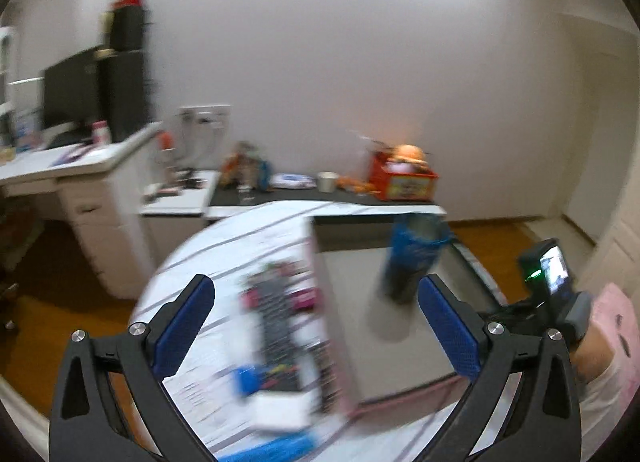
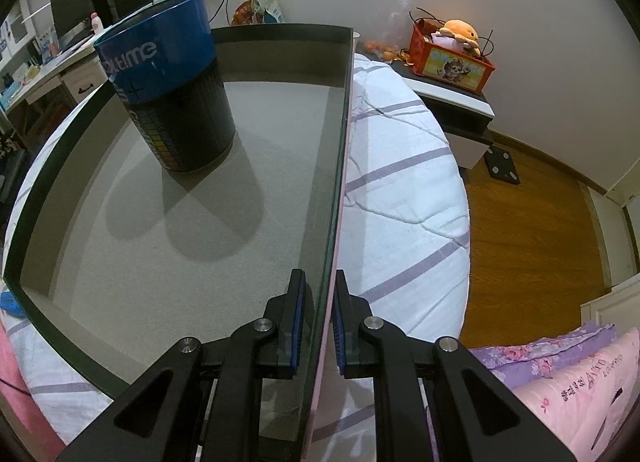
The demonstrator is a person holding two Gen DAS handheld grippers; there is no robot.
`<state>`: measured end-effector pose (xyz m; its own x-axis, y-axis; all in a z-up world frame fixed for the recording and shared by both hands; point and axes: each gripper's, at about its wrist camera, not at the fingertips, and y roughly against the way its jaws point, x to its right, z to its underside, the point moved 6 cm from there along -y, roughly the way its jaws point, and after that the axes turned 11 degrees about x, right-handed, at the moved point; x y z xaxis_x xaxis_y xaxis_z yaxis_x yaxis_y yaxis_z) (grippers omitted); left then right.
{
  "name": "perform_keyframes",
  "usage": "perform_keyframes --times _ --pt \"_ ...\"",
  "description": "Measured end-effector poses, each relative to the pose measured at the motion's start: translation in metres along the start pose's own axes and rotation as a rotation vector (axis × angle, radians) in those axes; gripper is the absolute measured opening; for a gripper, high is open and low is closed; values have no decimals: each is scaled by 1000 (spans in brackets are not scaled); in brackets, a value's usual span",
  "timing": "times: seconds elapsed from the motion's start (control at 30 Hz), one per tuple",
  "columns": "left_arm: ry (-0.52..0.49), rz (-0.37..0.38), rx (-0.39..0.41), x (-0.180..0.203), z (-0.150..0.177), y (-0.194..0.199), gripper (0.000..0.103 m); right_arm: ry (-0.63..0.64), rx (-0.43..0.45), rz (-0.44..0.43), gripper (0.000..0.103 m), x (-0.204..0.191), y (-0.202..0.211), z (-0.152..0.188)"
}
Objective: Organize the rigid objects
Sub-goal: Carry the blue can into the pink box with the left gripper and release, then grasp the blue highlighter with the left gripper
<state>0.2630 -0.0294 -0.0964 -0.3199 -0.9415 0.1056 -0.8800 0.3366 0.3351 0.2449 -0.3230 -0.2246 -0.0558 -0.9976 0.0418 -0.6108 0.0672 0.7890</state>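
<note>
While the right claw point(image 2: 319, 318) pinches the right wall of the grey box point(image 2: 180, 242), the blue-black can point(image 2: 172, 86) stands upright inside it on the bed point(image 2: 400, 190); left claw point(image 1: 316, 326) gapes wide, empty, over a blurred remote point(image 1: 276, 338).

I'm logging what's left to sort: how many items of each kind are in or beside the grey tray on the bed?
Blue-and-black can, standing in the tray: 1
Remote control, beside the tray on the bed: 1
Small white box, below the remote: 1
Total: 3
The left view is blurred, so smaller items may be missed.
</note>
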Motion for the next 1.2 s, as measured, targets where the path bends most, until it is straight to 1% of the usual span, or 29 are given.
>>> perform_keyframes --times 0.07,0.17,0.23,0.27,0.37,0.47,0.5,0.63,0.73,0.9,1.03,1.1,1.17,1.2 --pt "-6 -46 -3 -21 10 14 103 6 -1 9 12 0 -2 -1" --pt "-24 -116 -38 -45 31 28 103 11 -5 19 12 -2 -3 -2" --pt "-45 -141 -70 -53 47 29 103 13 -8 25 13 -2 -3 -2" --pt "-52 -140 -85 -54 54 31 103 17 -11 30 13 -2 -3 -2" --pt "-82 -96 -131 -51 76 34 103 22 -16 41 13 -3 -2 -2" --pt "-107 -34 -182 -46 100 33 103 22 -20 50 13 -4 -1 -2" --pt "-125 -15 -210 -44 109 30 103 23 -21 53 13 -5 -1 -2" --pt "-181 0 -274 -40 133 20 103 24 -26 64 13 -5 -1 -3" --pt "-203 4 -294 -38 145 15 103 23 -28 68 13 -5 -1 -3" --pt "-224 11 -338 -39 159 1 103 21 -30 71 14 -5 -2 -5" --pt "-210 35 -361 -37 167 -12 102 21 -30 74 14 -5 -2 -4" --pt "-195 44 -370 -37 170 -16 98 20 -30 73 14 -5 -2 -4" --pt "-168 68 -379 -36 171 -18 86 21 -31 75 14 -5 -2 -4" --pt "-159 74 -371 -35 171 -17 82 22 -31 75 14 -5 -3 -3"
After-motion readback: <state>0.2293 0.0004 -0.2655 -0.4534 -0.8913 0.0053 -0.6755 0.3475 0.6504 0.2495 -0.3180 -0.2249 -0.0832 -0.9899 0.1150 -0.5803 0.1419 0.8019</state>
